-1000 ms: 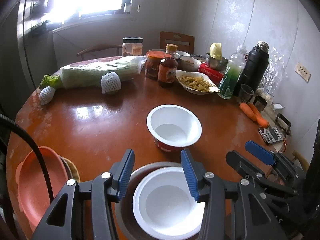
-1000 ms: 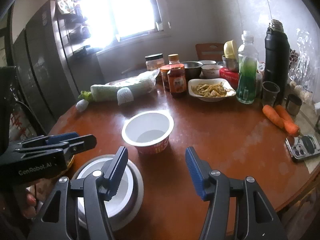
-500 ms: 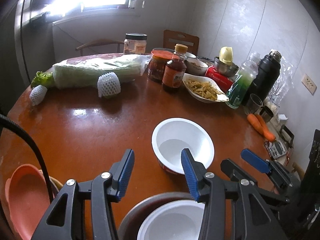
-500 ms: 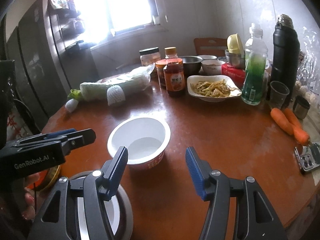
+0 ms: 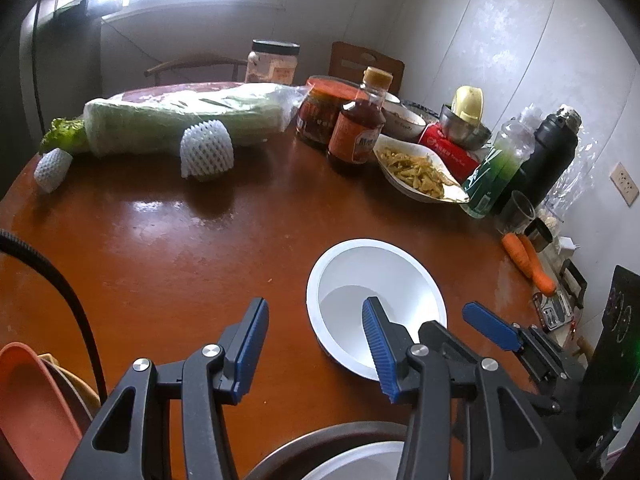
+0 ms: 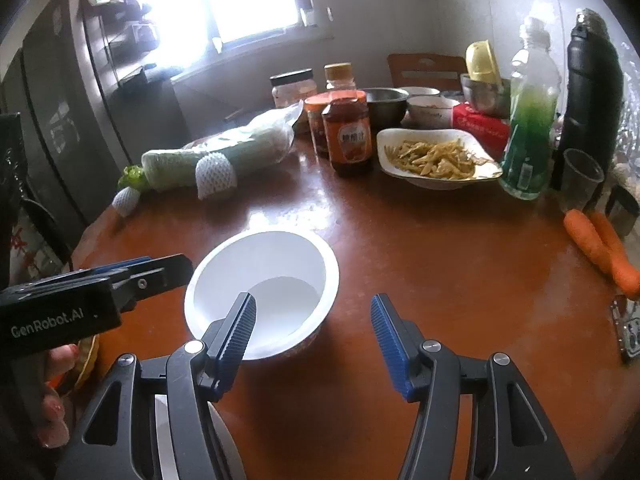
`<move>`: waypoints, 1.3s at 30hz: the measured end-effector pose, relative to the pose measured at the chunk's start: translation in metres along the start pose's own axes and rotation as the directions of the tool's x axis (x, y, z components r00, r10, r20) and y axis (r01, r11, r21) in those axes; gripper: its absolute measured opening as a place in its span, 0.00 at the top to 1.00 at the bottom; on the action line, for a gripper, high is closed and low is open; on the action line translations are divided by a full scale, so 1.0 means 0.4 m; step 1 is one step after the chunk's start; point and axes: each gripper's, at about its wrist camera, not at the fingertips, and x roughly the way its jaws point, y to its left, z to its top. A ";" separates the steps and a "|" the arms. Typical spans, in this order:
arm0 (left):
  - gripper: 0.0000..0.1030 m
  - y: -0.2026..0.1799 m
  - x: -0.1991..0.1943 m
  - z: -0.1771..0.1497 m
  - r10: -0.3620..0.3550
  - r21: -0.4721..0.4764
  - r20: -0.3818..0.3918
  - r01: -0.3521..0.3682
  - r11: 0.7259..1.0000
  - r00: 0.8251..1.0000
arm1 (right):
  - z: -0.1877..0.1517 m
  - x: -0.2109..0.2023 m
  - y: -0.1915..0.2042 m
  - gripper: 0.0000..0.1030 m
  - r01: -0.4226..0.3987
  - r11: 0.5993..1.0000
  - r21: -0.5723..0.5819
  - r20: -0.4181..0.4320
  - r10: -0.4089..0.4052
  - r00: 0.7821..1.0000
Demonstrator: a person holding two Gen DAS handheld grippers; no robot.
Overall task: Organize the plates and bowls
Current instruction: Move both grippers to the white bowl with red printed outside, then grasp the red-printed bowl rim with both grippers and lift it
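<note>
A white bowl [image 5: 360,280] [image 6: 280,264] with a red band stands empty on the brown round table [image 5: 180,260]. My left gripper [image 5: 314,346] hovers open just before it; its right finger overlaps the bowl's inside and its left finger is over bare table. My right gripper [image 6: 314,336] is open too, its left finger over the bowl's near rim, its right finger beside the bowl. Each gripper shows in the other's view: the right gripper [image 5: 456,322], the left gripper [image 6: 176,270]. Another white bowl [image 5: 360,460] sits nested in a grey metal dish [image 5: 320,440] at the bottom edge.
Orange plates [image 5: 28,408] are stacked at the near left. Farther back lie a wrapped cabbage [image 5: 180,120], a sauce bottle [image 5: 356,136], a dish of food [image 5: 416,172], a green bottle [image 6: 528,128] and a black flask [image 6: 592,88]. Carrots [image 5: 528,260] and a phone [image 6: 628,328] lie at the right.
Both grippers have moved forward and slightly down toward the lone white bowl, which now looks larger. The nested bowl has slid to the bottom edge. The jaws stand as before.
</note>
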 end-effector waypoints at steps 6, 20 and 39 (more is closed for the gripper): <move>0.53 -0.003 0.025 0.003 0.003 0.003 -0.022 -0.003 1.000 1.000 | -0.003 0.020 0.006 0.40 -0.012 1.000 -0.008 -0.022 0.011 1.000; 0.57 0.011 0.093 0.000 -0.086 -0.035 -0.119 0.082 0.996 0.989 | -0.002 0.059 0.020 0.61 -0.033 0.999 -0.026 -0.052 0.031 0.998; 0.63 -0.024 0.008 -0.004 -0.094 0.011 -0.047 0.094 0.995 0.994 | 0.010 -0.007 0.046 0.67 -0.042 0.998 -0.044 0.003 0.042 0.999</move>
